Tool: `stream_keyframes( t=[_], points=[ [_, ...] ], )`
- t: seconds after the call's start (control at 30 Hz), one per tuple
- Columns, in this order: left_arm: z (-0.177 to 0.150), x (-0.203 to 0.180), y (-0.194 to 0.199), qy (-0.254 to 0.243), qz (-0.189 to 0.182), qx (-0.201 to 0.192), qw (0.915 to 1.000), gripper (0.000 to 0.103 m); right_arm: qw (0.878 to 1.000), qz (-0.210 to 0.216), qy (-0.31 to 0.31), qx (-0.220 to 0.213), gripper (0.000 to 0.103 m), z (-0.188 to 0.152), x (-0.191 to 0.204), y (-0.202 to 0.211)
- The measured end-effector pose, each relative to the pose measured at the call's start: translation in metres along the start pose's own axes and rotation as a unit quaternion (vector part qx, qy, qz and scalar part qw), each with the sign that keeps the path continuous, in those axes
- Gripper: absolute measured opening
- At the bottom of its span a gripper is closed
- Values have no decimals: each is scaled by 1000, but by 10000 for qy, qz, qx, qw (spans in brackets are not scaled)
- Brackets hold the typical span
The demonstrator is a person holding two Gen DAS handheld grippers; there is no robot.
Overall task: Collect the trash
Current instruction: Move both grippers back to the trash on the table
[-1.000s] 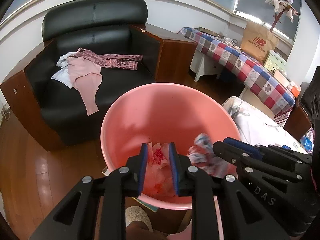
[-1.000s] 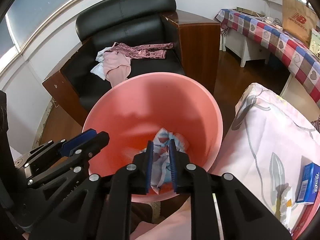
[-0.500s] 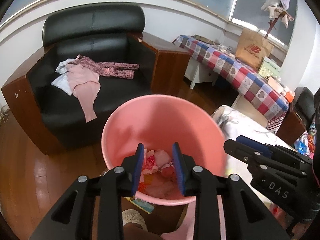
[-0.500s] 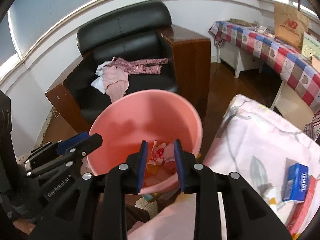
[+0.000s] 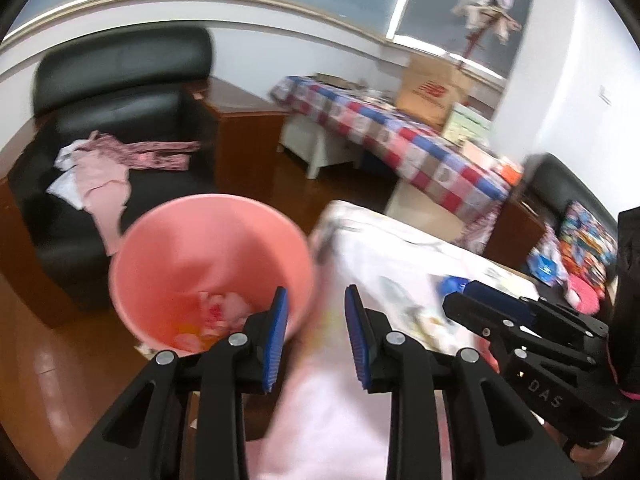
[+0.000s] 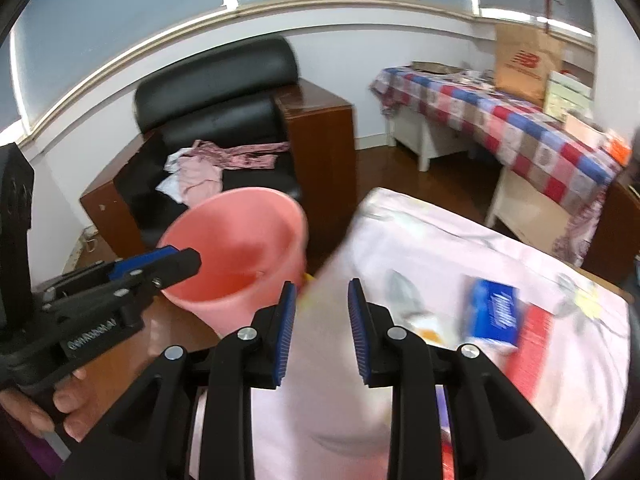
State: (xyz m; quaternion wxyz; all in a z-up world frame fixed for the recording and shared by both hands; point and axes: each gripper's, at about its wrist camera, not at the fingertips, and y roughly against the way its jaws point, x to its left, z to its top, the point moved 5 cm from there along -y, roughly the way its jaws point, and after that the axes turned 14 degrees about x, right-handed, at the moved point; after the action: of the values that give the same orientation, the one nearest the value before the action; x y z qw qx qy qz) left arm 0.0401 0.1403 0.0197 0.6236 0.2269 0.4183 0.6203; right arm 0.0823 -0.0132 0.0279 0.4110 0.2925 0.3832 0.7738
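The pink bucket (image 5: 208, 264) stands on the wooden floor (image 5: 36, 364) just beside the corner of the pale floral cloth (image 5: 400, 264), and in its bottom we see crumpled trash (image 5: 224, 312), pink, white and orange scraps lying loose. We hold our left gripper (image 5: 316, 332) above the bucket's near rim and the cloth's edge, its blue-padded jaws standing apart with nothing between them; they touch neither the bucket nor the trash. Our right gripper (image 6: 322, 328) hangs over the cloth next to the bucket, jaws likewise parted and empty. On the cloth, to the right of that gripper, a blue box (image 6: 494, 312) lies flat beside something red, blurred so that we cannot tell what it is. In the right wrist view our left hand (image 6: 60, 404) wraps the other tool's handle. Behind the bucket a black armchair (image 5: 116, 120) carries pink clothes (image 5: 116, 164) on its seat, and farther right a table under a checked cover (image 5: 404, 148) holds a brown paper bag (image 5: 432, 88).
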Motion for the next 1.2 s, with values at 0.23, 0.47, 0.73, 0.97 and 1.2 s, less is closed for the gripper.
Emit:
stream_keyframes(
  t=[0.23,0.47,0.73,0.97,1.2],
  points=[
    [-19,-73,-12,-583,-411,254,9971,28,9966,-470,-678,11,27,-47,-78,35],
    [-40,-124,-39,-994,-706,709,9900,28,9880,-798,-1318,119,27,-92,-147,51],
    [-51,-152,-78,-1009,-783,1321,9830,29,9814,-626,-1786,333,27,-127,-176,37],
    [-50,-171,-107,-982,-700,1509,9812,29,9820,-521,-1785,314,27,-127,-181,31],
    [-54,-179,-133,-952,-413,1675,9804,29,9826,-437,-1770,355,27,-125,-182,24]
  ],
)
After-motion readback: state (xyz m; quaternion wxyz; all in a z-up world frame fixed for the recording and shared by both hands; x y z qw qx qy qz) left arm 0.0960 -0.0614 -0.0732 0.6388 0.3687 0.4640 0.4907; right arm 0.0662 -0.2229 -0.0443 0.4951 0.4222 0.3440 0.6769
